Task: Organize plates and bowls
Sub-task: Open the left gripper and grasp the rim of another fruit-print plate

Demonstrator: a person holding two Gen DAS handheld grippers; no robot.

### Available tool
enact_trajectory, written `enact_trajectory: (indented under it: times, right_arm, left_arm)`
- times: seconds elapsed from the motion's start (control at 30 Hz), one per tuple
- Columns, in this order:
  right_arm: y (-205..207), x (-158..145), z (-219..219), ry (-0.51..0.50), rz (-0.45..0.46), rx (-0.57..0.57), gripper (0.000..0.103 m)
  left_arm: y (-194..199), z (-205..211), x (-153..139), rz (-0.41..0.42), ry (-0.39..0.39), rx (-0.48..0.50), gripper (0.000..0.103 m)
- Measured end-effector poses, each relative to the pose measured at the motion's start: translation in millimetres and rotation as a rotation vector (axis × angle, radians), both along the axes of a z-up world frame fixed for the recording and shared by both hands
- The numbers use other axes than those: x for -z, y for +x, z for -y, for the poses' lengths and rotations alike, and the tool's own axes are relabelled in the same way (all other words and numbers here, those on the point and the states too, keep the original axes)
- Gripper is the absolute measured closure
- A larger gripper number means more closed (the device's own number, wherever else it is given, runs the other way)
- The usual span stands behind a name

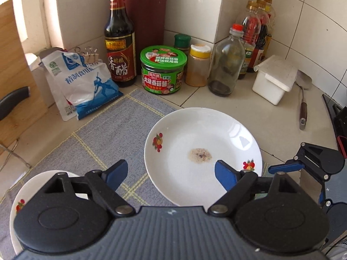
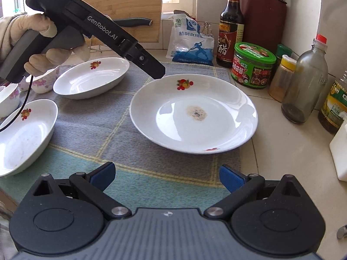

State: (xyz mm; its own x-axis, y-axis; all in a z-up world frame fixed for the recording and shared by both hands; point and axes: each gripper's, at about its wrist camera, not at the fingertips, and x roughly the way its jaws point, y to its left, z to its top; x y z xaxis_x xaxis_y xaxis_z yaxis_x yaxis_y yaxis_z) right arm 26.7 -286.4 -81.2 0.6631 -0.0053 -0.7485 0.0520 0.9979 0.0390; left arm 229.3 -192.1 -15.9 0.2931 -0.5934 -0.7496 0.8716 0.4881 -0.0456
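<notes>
A round white plate (image 1: 201, 151) with fruit prints and a brown stain at its middle lies on a grey checked mat (image 1: 104, 138); it also shows in the right wrist view (image 2: 193, 114). My left gripper (image 1: 171, 177) is open and empty just above the plate's near left rim. My right gripper (image 2: 167, 176) is open and empty, short of the plate's near edge. Two oval white dishes (image 2: 91, 78) (image 2: 23, 134) lie on the mat to the left. Small floral bowls (image 2: 43, 82) stand at the far left. One oval dish (image 1: 19, 201) shows under my left gripper.
Along the tiled wall stand a vinegar bottle (image 1: 119, 43), a salt bag (image 1: 86, 82), a green-lidded sauce jar (image 1: 162, 69), spice jars (image 1: 198, 65), a glass bottle (image 1: 225, 62), oil bottles (image 1: 256, 30) and a white lidded box (image 1: 275, 78). A spatula (image 1: 302, 106) lies at right. A cutting board (image 2: 130, 4) leans at left.
</notes>
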Motion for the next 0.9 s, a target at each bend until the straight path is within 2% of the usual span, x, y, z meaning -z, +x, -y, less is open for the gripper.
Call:
enact_trajectory:
  times: [0.17,0.27,0.4,0.53,0.63,0.9]
  right_arm:
    - [0.7,-7.5,-22.8,-0.009,0.040,-0.024,0.000]
    - [-1.2,-8.4,-36.3,-0.025,0.045,-0.045,0.000]
    - [-5.9,-6.2,-52.5,-0.051,0.049,-0.060,0.000]
    - [-12.5,-3.3,-64.4,-0.032,0.046,-0.069,0.000]
    - [-15.9,-2.8,-74.3,-0.030,0.046,-0.087,0.000]
    - [-19.2,3.2,-104.0,-0.041,0.034,-0.188,0.000]
  left_arm:
    - [-35.8,-40.3,-7.9,0.092,-0.033,-0.057,0.011]
    - [-51.0,-64.2,-7.2,0.103,-0.047,-0.111,0.011]
    - [-65.3,-92.2,-2.7,0.069,-0.055,-0.218,0.011]
    - [-77.2,-125.6,6.5,-0.027,-0.100,-0.342,0.011]
    - [-83.4,-144.5,12.9,-0.062,-0.110,-0.422,0.011]
    - [-89.1,-182.1,13.5,-0.018,-0.056,-0.496,0.011]
